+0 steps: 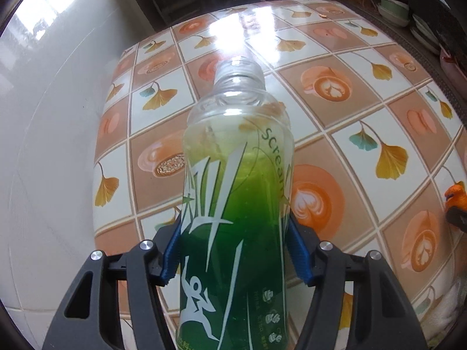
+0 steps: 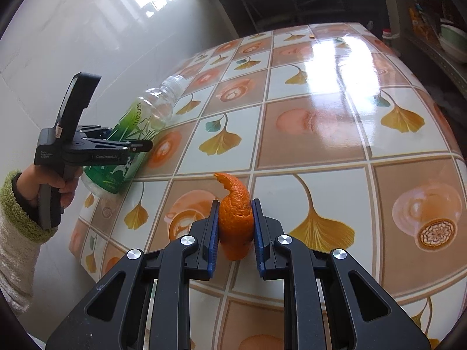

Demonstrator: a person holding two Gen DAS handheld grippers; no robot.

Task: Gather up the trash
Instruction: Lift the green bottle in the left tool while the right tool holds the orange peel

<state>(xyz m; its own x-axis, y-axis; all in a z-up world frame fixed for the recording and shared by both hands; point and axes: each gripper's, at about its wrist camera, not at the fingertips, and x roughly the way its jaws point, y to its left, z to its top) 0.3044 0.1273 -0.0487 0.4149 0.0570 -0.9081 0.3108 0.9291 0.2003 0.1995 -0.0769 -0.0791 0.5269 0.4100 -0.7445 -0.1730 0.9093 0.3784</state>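
My left gripper (image 1: pixel 233 233) is shut on an empty green plastic bottle (image 1: pixel 236 204) with no cap, held tilted above the left side of the patterned table (image 1: pixel 350 134). The bottle (image 2: pixel 131 134) and left gripper (image 2: pixel 143 145) also show in the right wrist view, at the table's left edge. My right gripper (image 2: pixel 235 215) is shut on a curled piece of orange peel (image 2: pixel 235 218), held above the table's near part. The peel's tip shows at the right edge of the left wrist view (image 1: pixel 455 195).
The table (image 2: pixel 321 134) has a glossy cloth with coffee and ginkgo-leaf squares. A white tiled wall (image 1: pixel 43 145) runs along its left side. Stacked bowls (image 1: pixel 394 8) sit on a dark shelf at the far right. A small crumb (image 1: pixel 322 15) lies near the far edge.
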